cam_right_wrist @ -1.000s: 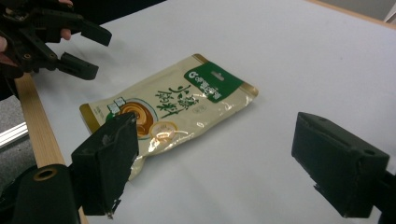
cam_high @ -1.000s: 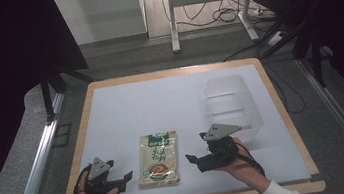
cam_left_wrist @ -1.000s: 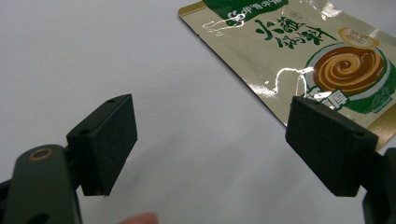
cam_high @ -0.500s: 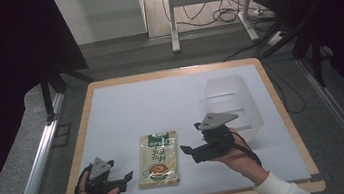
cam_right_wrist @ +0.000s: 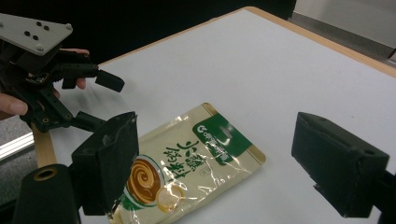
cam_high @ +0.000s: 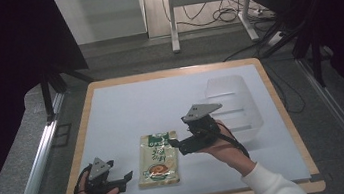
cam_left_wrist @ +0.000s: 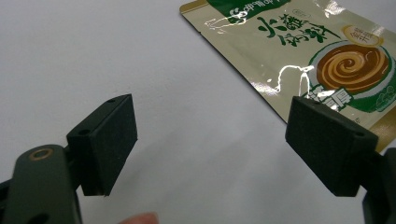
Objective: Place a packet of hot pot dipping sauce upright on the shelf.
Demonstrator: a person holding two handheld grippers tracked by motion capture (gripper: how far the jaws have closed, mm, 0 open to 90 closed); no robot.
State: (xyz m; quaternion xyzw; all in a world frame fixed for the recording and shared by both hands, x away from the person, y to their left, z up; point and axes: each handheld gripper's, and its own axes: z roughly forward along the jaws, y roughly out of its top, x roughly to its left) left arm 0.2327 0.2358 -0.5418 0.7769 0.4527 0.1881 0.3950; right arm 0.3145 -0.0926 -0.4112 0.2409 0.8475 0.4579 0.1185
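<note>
A beige and green sauce pouch (cam_high: 158, 159) lies flat on the white table top near the front edge; its printed face shows in the left gripper view (cam_left_wrist: 317, 60) and the right gripper view (cam_right_wrist: 187, 168). My right gripper (cam_high: 175, 144) hovers at the pouch's right edge, tilted down toward it, open, with the pouch between and below its jaws (cam_right_wrist: 215, 158). My left gripper (cam_high: 119, 172) rests low on the table to the left of the pouch, open and holding nothing (cam_left_wrist: 210, 149). The right gripper view has that left gripper (cam_right_wrist: 105, 100) at its top left.
A clear plastic container (cam_high: 234, 106) stands at the right of the table, just behind my right hand. The table has a wooden rim (cam_high: 167, 73). Metal rails run along both sides, and cables lie on the floor beyond.
My right gripper has lifted and moved left and away from the person, closer to the pouch's right edge. The left gripper and the pouch have stayed put.
</note>
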